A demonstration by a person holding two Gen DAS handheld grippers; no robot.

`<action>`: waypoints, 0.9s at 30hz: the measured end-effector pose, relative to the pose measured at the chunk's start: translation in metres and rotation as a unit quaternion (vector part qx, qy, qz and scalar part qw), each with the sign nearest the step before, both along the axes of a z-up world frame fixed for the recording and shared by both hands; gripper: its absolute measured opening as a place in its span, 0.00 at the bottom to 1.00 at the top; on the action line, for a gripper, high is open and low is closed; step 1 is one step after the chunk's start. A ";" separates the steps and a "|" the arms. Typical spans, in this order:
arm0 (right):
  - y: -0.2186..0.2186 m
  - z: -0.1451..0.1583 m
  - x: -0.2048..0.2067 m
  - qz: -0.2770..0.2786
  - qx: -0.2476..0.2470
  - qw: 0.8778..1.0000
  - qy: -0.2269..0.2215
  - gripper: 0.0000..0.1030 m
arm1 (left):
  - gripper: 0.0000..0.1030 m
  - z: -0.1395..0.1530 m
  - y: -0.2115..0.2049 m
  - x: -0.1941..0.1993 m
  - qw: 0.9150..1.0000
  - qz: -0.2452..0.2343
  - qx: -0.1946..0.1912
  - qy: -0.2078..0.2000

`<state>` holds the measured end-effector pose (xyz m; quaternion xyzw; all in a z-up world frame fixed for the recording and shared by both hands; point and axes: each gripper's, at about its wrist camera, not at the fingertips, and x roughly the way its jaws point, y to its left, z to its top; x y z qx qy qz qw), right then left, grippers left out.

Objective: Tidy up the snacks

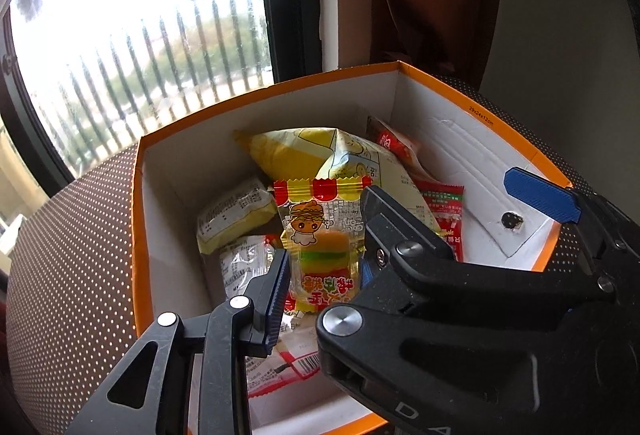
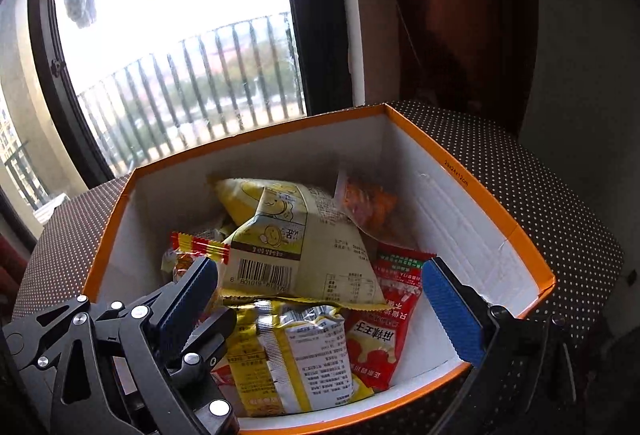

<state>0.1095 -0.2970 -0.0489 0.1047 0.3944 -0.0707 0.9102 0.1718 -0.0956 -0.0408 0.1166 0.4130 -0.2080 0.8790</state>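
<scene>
1. The left gripper point(image 1: 324, 267) pinched a clear burger-gummy packet point(image 1: 320, 235) by its lower part, holding it upright over the orange box point(image 1: 264, 91).
2. The right gripper point(image 2: 320, 291) hung spread wide inside the box, holding nothing.
3. A yellow chip bag point(image 2: 288, 235) and a red sachet point(image 2: 384, 323) lay in the box, which stood on a dotted worktop point(image 1: 72, 235).

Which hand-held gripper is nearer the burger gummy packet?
Left. The left hand-held gripper straddles the burger gummy packet; the right hand-held gripper hangs open beside it.
</scene>
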 end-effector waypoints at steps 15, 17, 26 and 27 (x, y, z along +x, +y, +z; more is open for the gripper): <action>0.024 0.012 -0.009 0.013 -0.011 1.000 -0.009 1.00 | 0.82 0.018 0.017 -0.025 0.998 0.033 -0.002 -0.051; 0.029 0.016 -0.012 0.016 -0.012 1.000 -0.014 1.00 | 0.83 0.020 0.025 -0.028 0.997 0.039 -0.005 -0.062; 0.061 0.037 -0.020 0.038 -0.005 0.998 -0.042 1.00 | 0.88 0.038 0.064 -0.050 0.991 0.073 -0.026 -0.105; 0.064 0.040 -0.021 0.041 -0.006 0.998 -0.045 1.00 | 0.88 0.041 0.070 -0.052 0.990 0.078 -0.028 -0.111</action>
